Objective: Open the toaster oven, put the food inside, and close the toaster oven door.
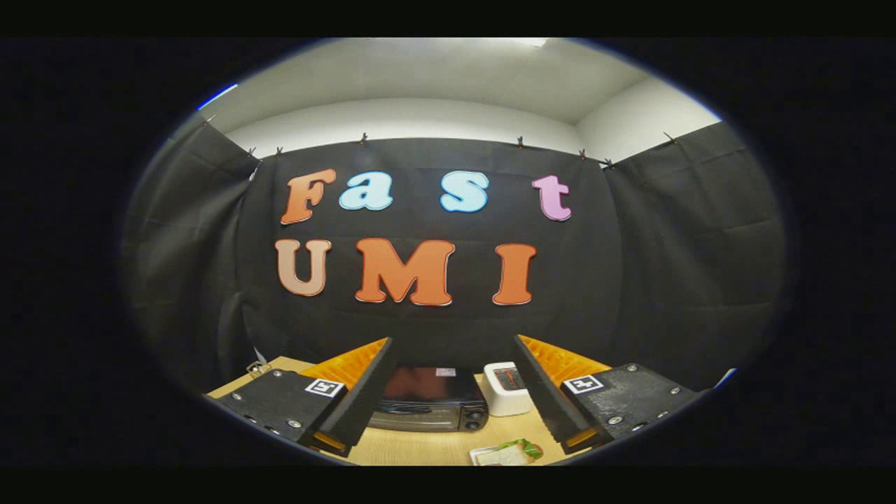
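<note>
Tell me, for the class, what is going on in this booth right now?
A person is holding the hand-held gripper above a wooden table, its two fingers spread wide with nothing between them. Beyond the fingers sits a black toaster oven with its door shut, and a small white box stands just beside it. Nearer, by one fingertip, the food lies on the table. Nothing has been touched yet: the oven is not yet opened and the food is still outside.
</note>
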The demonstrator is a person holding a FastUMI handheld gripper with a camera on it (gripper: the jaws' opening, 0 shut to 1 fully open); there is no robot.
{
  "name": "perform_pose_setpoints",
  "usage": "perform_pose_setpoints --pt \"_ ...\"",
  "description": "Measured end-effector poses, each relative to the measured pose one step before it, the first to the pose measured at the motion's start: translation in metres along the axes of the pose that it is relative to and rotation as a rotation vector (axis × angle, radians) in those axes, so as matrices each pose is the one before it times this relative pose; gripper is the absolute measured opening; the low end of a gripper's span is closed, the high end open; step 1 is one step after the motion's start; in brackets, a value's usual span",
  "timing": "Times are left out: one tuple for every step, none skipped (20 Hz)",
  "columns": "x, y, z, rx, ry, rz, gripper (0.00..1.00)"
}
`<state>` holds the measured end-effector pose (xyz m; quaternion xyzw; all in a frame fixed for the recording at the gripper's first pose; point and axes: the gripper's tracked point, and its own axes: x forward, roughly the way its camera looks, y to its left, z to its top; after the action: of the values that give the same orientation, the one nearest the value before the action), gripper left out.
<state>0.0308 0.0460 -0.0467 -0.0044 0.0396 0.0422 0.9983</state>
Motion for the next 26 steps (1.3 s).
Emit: perform_pose_setpoints --pt "0.00557 0.00497 -0.00674 0.00020 0.01219 0.00944 0.98" --pt "0.00431 0.00570 -0.00757 -0.00128 0.01098 0.01284 0.98" --pt "0.00565 0.00686 -0.00794 -0.00150 0.01585 0.01218 0.98" --pt "0.00629 0.00627 -0.00872 -0.00174 0.01636 0.01196 0.98" --pt "0.00596 0.00577 -0.00829 -0.00259 0.01528 0.01122 0.98" --pt "0.00531 0.00513 -0.00933 -0.00224 0.01680 0.00831 0.98" --pt "0.00603 0.00605 -0.00854 -0.00189 0.01550 0.00796 0.98" --pt "0.00627 0.00563 -0.00880 -0.00029 0.01817 0.00559 0.98" --pt "0.00845 0.00536 -0.00871 0.00046 0.01568 0.00526 0.98" --pt "0.00634 0.00478 -0.00881 0.00170 0.01517 0.00548 0.98" --pt "0.00597 0.00356 -0.00793 0.00148 0.01466 0.00526 0.98" --pt "0.00727 0.00395 -0.00913 0.00270 0.01644 0.00358 0.98" --pt "0.00802 0.00505 -0.00924 0.00355 0.01756 0.00246 0.98" --pt "0.00635 0.00478 -0.00882 0.00500 0.01633 0.00725 0.98" --pt "0.00722 0.00454 -0.00750 0.00673 0.01500 0.00630 0.98" --pt "0.00762 0.00354 -0.00831 0.00499 0.01494 0.00671 0.98" --pt "0.00639 0.00362 -0.00851 0.00275 0.01558 0.00403 0.98" --pt "0.00745 0.00260 -0.00759 -0.00016 0.01269 0.00106 0.98" --pt "0.00781 0.00220 -0.00911 -0.00315 0.01541 -0.00187 0.98" --pt "0.00797 0.00130 -0.00892 -0.00495 0.01919 -0.00411 0.98" --pt "0.00797 0.00085 -0.00977 -0.00585 0.02169 -0.00435 0.98" --pt "0.00711 0.00062 -0.00937 -0.00339 0.02115 -0.00221 0.98" --pt "0.00654 0.00164 -0.00672 -0.00007 0.01702 0.00029 0.98" --pt "0.00608 0.00074 -0.00572 0.00089 0.01470 0.00003 0.98" --pt "0.00619 0.00033 -0.00603 0.00034 0.01453 -0.00241 0.98" --pt "0.00513 -0.00034 -0.00502 -0.00047 0.01280 -0.00323 0.98"
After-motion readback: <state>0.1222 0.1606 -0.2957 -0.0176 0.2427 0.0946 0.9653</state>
